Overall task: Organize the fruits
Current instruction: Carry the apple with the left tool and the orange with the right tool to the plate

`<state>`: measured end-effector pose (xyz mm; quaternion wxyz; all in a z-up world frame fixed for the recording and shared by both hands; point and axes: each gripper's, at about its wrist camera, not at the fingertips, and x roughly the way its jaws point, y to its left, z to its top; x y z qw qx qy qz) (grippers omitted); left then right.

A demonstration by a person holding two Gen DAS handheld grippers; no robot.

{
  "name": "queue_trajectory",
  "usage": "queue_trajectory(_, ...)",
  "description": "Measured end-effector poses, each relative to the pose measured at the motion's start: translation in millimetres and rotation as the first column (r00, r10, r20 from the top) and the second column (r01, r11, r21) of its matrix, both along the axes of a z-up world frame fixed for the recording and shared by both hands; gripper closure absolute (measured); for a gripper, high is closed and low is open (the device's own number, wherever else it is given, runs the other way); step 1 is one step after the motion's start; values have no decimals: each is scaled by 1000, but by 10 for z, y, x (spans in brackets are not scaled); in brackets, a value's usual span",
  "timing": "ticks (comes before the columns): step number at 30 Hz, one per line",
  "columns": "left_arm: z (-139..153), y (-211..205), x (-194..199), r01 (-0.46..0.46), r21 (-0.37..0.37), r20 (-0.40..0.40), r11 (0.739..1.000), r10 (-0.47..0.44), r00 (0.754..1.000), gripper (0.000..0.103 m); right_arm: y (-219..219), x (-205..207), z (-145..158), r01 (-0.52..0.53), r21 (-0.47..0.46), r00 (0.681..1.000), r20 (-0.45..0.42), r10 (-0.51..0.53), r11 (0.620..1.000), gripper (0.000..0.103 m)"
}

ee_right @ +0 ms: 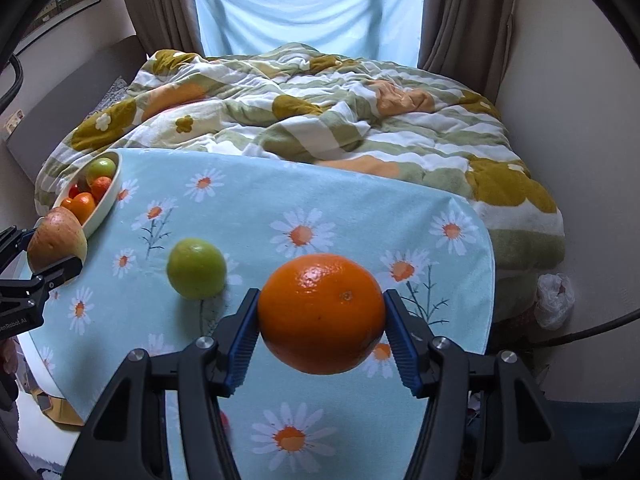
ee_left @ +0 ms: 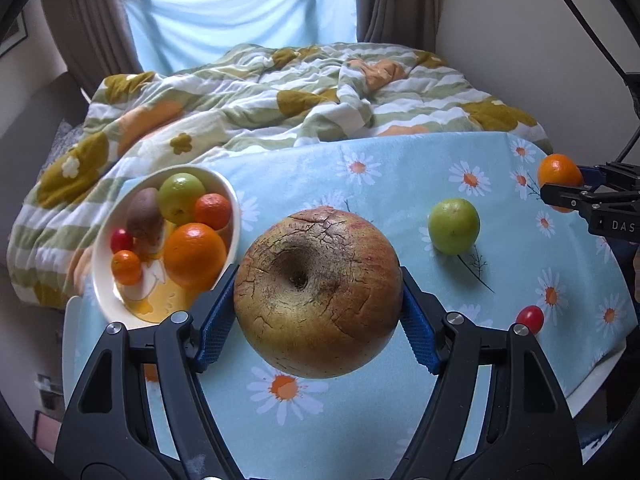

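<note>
My left gripper point(ee_left: 318, 300) is shut on a large russet apple point(ee_left: 318, 292) and holds it above the table, just right of the white bowl point(ee_left: 236, 204). The bowl holds several fruits: a green apple point(ee_left: 181, 195), oranges and a cherry tomato. My right gripper point(ee_right: 320, 320) is shut on an orange point(ee_right: 322, 314) above the table's right part; this orange shows at the right edge of the left wrist view point(ee_left: 559, 174). A green apple point(ee_left: 454, 226) point(ee_right: 196, 274) and a cherry tomato point(ee_left: 530, 319) lie on the daisy tablecloth point(ee_left: 400, 184).
The table point(ee_right: 280, 200) stands against a bed with a flowered quilt point(ee_right: 320, 112). Curtains and a window are behind. A white plastic bag point(ee_right: 554, 300) lies on the floor to the right. The left gripper with the apple shows at the left of the right wrist view point(ee_right: 56, 256).
</note>
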<state>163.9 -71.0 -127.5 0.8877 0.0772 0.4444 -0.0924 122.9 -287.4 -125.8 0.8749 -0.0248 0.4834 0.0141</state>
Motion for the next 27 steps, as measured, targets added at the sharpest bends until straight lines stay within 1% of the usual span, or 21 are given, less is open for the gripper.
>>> queue_trajectory(7, 276, 493, -86, -14, 5, 36, 1000, 14, 999, 24, 613, 80, 200, -62, 26, 997, 39, 61, 998, 47)
queue_trajectory(14, 379, 1054, -30, -10, 5, 43, 1000, 10, 999, 24, 1266, 161, 290, -99, 44, 994, 53, 97, 994, 47)
queue_trajectory(19, 272, 1414, 83, 19, 12, 38, 1000, -20, 999, 24, 1717, 229, 283, -98, 57, 994, 58, 94, 994, 47)
queue_trajectory(27, -87, 1772, 315, 101, 34, 17, 994, -102, 995, 24, 2308, 407, 153, -75, 75, 996, 62, 70, 994, 47)
